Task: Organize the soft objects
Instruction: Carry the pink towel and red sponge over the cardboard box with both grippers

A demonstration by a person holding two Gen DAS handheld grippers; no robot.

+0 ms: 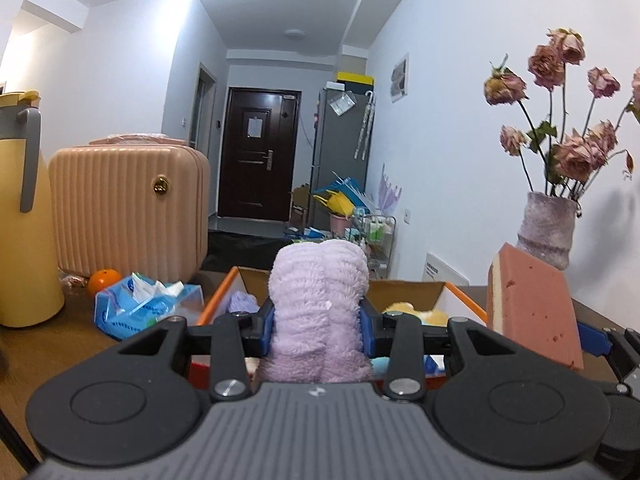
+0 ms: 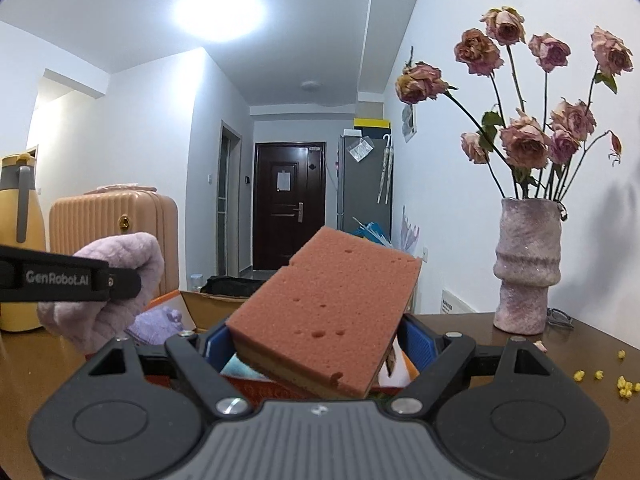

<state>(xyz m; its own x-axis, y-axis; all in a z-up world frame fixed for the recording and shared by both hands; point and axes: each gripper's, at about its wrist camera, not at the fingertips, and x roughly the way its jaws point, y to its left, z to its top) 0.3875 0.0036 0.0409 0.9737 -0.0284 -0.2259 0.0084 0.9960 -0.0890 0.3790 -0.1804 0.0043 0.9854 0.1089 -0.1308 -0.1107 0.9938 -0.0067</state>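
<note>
My left gripper is shut on a fluffy lilac towel, held upright above the near edge of an open cardboard box with orange flaps. My right gripper is shut on a pink sponge with a yellow underside, tilted over the same box. The sponge also shows at the right of the left wrist view, and the towel at the left of the right wrist view. Inside the box lie a purple cloth and a yellow soft item.
On the wooden table stand a yellow thermos jug, a pink ribbed case, an orange and a blue tissue pack at the left. A vase of dried roses stands at the right, with yellow crumbs nearby.
</note>
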